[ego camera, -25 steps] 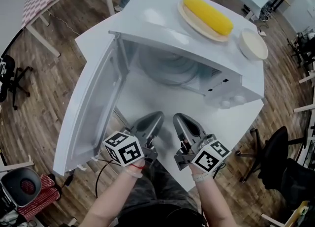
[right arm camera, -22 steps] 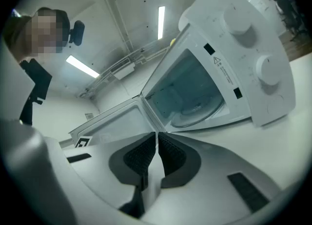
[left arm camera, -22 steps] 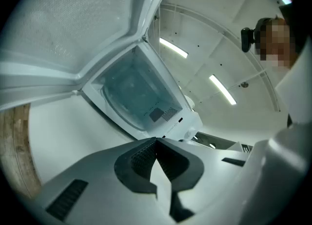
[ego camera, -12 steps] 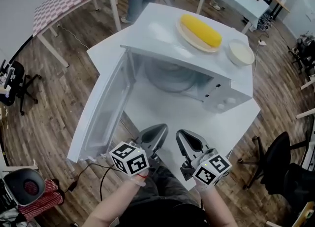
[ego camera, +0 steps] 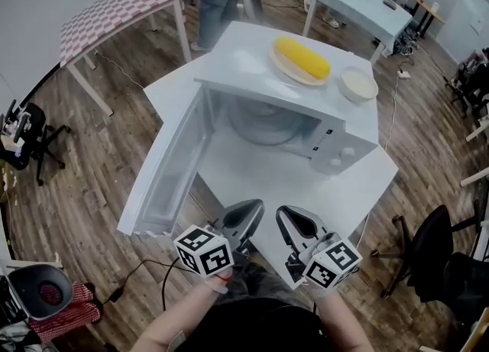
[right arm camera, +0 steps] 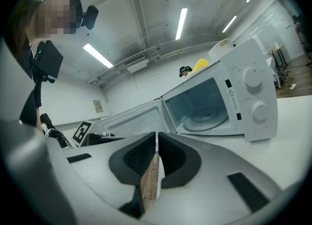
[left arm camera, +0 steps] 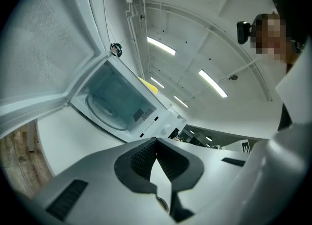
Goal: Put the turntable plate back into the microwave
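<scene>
Since a second ago I have backed away: the microwave sits smaller and higher in the head view, and both claws have come off the table toward my body at 6 o'clock. The white table [ego camera: 336,190] carries the microwave [ego camera: 340,148], which stands at 12 o'clock from my claws with its door [ego camera: 172,167] swung wide open toward 9 o'clock. Inside the cavity the turntable plate [ego camera: 263,125] lies flat on the floor, and both gripper views show it there too [left arm camera: 105,114] [right arm camera: 207,119]. It looks seated, though I cannot confirm that it sits on its hub. On the microwave's roof rest a cob of corn [ego camera: 303,56] on its dish [ego camera: 284,68] and, at 3 o'clock from it, a small bowl [ego camera: 357,83]. The left claw [ego camera: 243,213] has its jaws pressed together with nothing between them, and so does the right claw [ego camera: 294,219]. I judge the placing step done and this the retreat. If anything remains, it is swinging the door closed with the left claw, without jarring the things on the roof.
</scene>
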